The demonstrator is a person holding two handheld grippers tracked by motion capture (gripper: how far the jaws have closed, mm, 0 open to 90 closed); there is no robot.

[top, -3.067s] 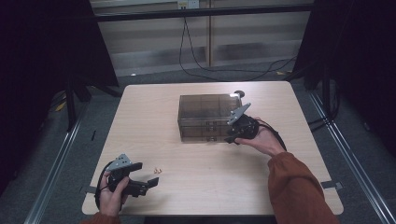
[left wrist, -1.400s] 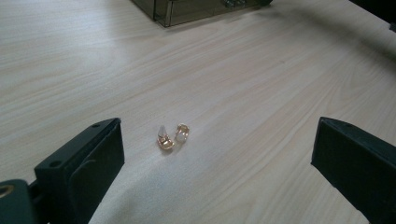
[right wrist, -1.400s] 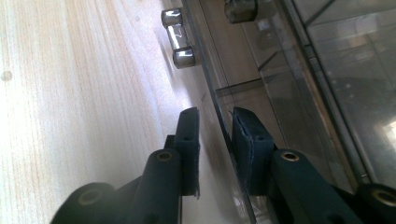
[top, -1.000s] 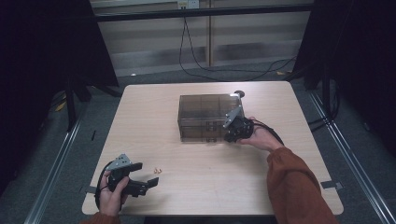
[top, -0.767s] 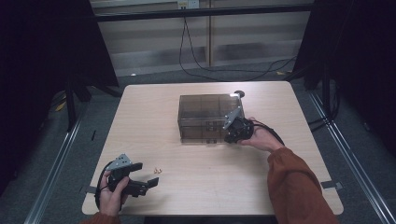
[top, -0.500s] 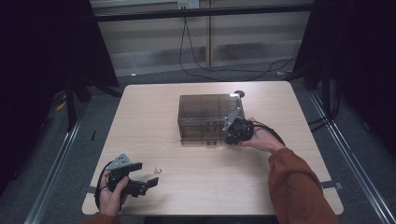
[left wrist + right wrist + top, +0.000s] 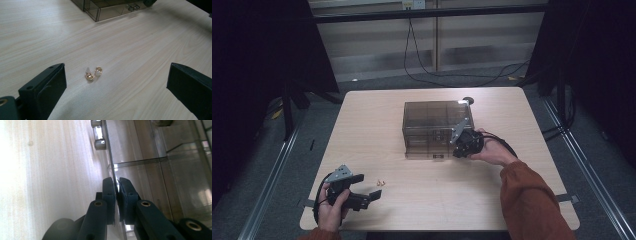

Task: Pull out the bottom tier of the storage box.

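Smoky transparent plastic box (image 7: 437, 129) with inner compartments, upright at frame centre; 2 small gold earrings (image 7: 381, 183) lower left, touching.

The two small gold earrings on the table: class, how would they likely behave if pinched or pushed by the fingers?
The gold earrings look tiny and probably very light, so a nudge would likely skid them across the smooth wooden table. Their rounded, glossy shapes may slip or roll from wide fingers. Lying close together, they could scatter apart.

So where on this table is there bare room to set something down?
Bare table lies left of the smoky box, and along the near edge between the earrings and the sleeve. Crowded: the box's right front, where the right gripper pinches its thin panel.
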